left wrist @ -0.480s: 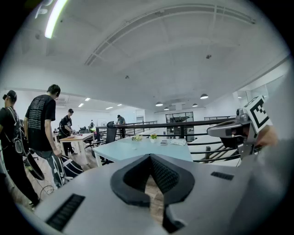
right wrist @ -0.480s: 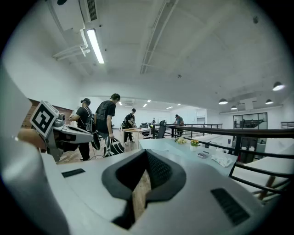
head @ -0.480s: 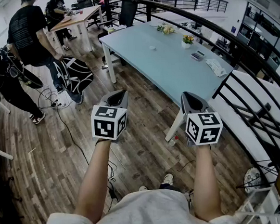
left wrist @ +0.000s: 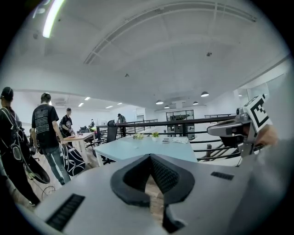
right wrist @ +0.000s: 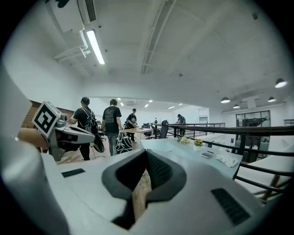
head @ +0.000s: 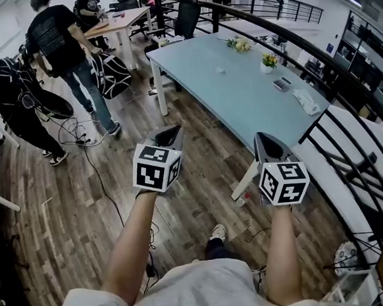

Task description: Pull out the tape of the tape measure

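Here, on a wide wooden floor (head: pixel 71 211) beside a curving black railing (head: pixel 342 58), a long pale-blue table (head: pixel 239 92) stands ahead of a person holding two handheld tools out at arm's length. Two people in dark shirts (head: pixel 57 41) stand well off to the left, near a smaller wooden desk (head: pixel 118 19). The left gripper (head: pixel 170 132) and the right gripper (head: pixel 264 138) are level with each other and well apart, both pointing toward the table. Each has its jaws pressed together with nothing between them. On the far half of the table sit a small flower pot (head: pixel 269 62), a dark flat item (head: pixel 280 82) and a white cloth (head: pixel 304 100). The tape measure cannot be made out among them.
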The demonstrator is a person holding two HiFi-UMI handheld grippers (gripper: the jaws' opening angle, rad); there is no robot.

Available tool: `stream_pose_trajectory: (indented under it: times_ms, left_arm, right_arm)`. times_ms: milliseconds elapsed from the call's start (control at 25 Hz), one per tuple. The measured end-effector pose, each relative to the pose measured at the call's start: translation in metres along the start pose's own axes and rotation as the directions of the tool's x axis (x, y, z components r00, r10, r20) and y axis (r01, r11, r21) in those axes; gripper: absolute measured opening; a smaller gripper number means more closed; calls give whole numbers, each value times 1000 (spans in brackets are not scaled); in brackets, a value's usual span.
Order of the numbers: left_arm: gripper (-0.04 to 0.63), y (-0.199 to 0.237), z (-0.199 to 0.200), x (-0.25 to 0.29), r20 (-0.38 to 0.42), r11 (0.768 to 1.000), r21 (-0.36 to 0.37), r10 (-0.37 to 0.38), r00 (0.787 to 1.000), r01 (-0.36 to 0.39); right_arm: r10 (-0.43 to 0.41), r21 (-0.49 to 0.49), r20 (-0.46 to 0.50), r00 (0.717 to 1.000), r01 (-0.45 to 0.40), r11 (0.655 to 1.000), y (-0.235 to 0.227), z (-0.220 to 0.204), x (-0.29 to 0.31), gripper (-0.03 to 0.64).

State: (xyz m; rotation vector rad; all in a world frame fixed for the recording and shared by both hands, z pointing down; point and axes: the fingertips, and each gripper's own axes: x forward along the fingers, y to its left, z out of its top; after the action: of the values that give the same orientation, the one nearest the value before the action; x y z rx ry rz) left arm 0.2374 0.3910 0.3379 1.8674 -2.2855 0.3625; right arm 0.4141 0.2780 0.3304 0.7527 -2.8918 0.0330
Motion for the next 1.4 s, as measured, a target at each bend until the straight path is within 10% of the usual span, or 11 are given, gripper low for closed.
stream_pose_trajectory:
  times_ms: [1400]
  left_arm:
    - [164,120,47,248,-71,997,-68,23,997,-28]
  right_arm:
    - [120,31,-63,991,-118,993,-120,18,264,129]
